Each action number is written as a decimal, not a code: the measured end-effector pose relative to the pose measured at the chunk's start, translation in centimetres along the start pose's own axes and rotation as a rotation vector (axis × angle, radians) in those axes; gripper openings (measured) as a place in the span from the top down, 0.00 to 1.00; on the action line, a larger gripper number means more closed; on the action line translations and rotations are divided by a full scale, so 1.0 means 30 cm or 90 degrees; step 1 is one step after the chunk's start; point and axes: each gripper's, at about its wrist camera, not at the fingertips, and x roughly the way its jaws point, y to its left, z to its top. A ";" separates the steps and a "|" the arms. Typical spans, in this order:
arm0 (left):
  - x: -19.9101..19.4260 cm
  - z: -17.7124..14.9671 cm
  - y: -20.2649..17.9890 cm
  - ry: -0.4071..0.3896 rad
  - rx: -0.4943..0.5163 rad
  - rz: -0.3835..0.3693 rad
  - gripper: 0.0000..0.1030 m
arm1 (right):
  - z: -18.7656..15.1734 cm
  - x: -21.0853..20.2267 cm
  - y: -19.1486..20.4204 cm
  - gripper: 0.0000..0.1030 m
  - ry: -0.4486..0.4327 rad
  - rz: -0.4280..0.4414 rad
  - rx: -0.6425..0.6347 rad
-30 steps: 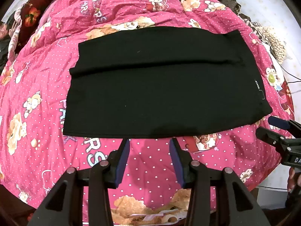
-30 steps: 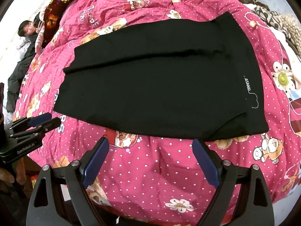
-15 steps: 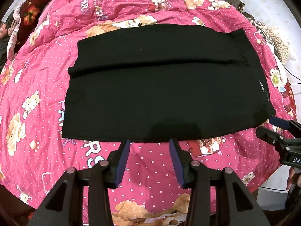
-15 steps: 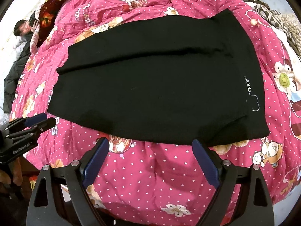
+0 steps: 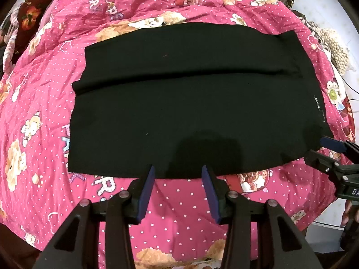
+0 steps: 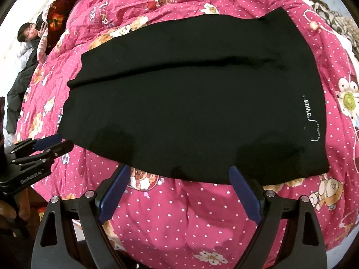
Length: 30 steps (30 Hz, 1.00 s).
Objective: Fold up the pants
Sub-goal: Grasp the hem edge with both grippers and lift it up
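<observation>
Here, the black pants [image 5: 193,103] lie flat on a pink polka-dot quilt [image 5: 44,103] printed with cartoon bears, folded into a wide rectangle with one lengthwise crease running from 9 to 3 o'clock across the upper half. A small white "STAND" logo [image 6: 307,109] sits near the edge at 3 o'clock.

In the left wrist view, the left claw [image 5: 177,188] hangs at 6 o'clock, its blue-padded fingers parted with nothing between them, the tips just at the near hem of the pants. The right claw [image 5: 323,150] shows at 4 o'clock in that view, near the pants' corner.

In the right wrist view, the right claw [image 6: 179,189] stands wide open and empty at 6 o'clock, fingertips at the near edge of the cloth. At 9 o'clock, beyond the quilt, a person [image 6: 24,51] in dark clothes lies on a white surface.
</observation>
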 end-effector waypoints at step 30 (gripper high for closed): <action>0.213 0.517 0.128 -0.026 0.001 0.006 0.55 | 0.497 0.174 -0.089 0.13 0.000 0.002 -0.060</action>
